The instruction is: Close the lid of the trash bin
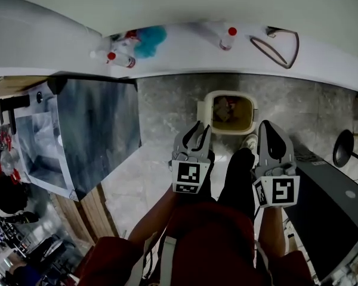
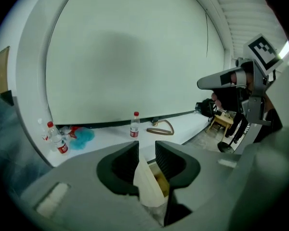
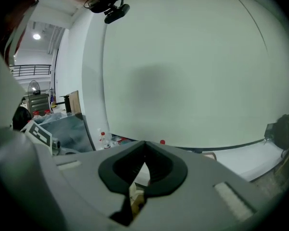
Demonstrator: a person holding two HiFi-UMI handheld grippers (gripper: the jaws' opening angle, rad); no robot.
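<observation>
The cream trash bin [image 1: 250, 109] stands on the grey floor by the white ledge, its mouth uncovered and yellowish rubbish inside. Its lid [image 1: 201, 111] stands up at the bin's left side. My left gripper [image 1: 197, 131] hovers just short of the bin's near left corner, open; in the left gripper view the cream lid [image 2: 145, 186] shows through the gap between the jaws of the left gripper [image 2: 147, 150], and I cannot tell if it touches them. My right gripper [image 1: 268, 131] hangs by the bin's near right corner, shut and empty. In the right gripper view the right gripper [image 3: 144, 147] has its tips together over the bin [image 3: 137, 198].
A table under a grey sheet [image 1: 89, 130] fills the left. Water bottles [image 1: 120, 58] [image 1: 228, 37], a blue cloth [image 1: 150, 40] and a brown loop [image 1: 277, 49] lie on the white ledge. A black case [image 1: 340, 201] and a black stand [image 1: 344, 148] are at right. The person's legs are below.
</observation>
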